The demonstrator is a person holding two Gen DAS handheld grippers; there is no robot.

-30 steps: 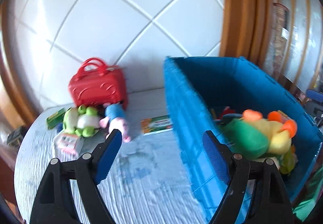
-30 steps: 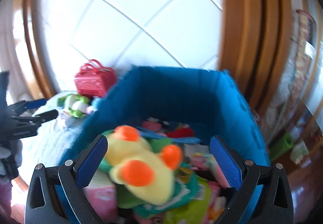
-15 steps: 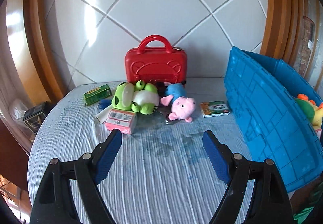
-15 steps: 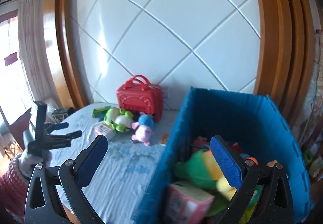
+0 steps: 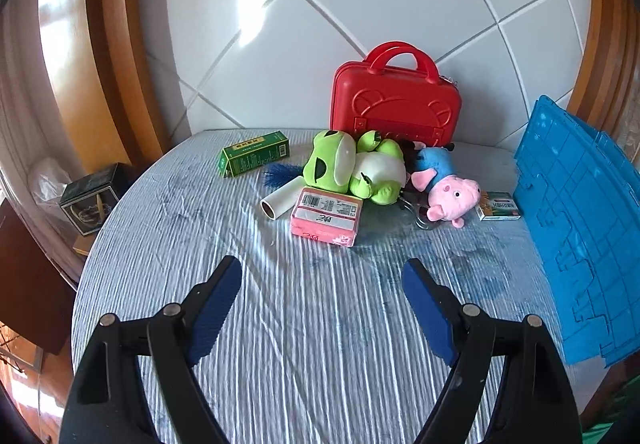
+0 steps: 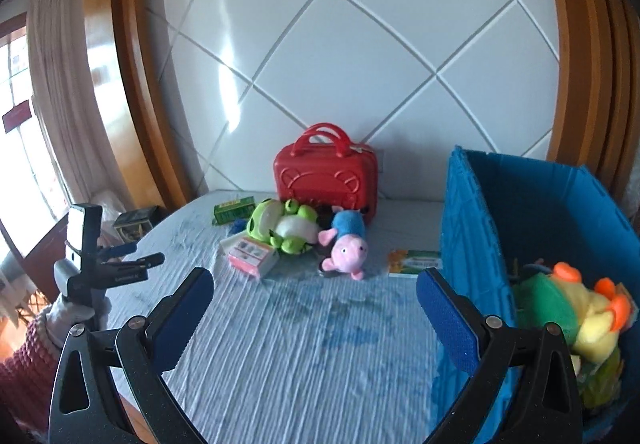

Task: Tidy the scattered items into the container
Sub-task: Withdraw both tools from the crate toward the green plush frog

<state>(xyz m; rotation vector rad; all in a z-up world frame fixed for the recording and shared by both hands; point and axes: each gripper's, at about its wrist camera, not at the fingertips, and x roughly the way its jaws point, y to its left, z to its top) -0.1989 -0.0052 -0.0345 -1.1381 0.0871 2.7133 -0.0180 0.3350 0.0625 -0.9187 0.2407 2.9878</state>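
Observation:
A blue crate (image 6: 532, 211) stands at the right of the bed and holds a yellow and orange plush duck (image 6: 592, 320); in the left wrist view only its outer wall (image 5: 576, 228) shows. Scattered near the far wall lie a red case (image 5: 394, 103), a green frog plush (image 5: 352, 167), a pink pig plush (image 5: 448, 191), a pink packet (image 5: 326, 215), a white roll (image 5: 280, 199), a green box (image 5: 256, 157) and a small flat box (image 5: 500, 205). My left gripper (image 5: 322, 284) is open and empty, short of the packet. My right gripper (image 6: 314, 298) is open and empty over the cloth.
The striped blue-white cloth (image 5: 304, 344) covers the bed. A dark tin (image 5: 90, 199) sits on a low stand past the left edge. White tiled wall and wooden frame stand behind. In the right wrist view, the left gripper (image 6: 132, 262), held by a hand in a knitted sleeve (image 6: 28, 356), is at far left.
Both views have swung left, away from the crate toward the scattered items. The left gripper has come closer to the pink packet and plush toys. Both grippers stayed open and empty.

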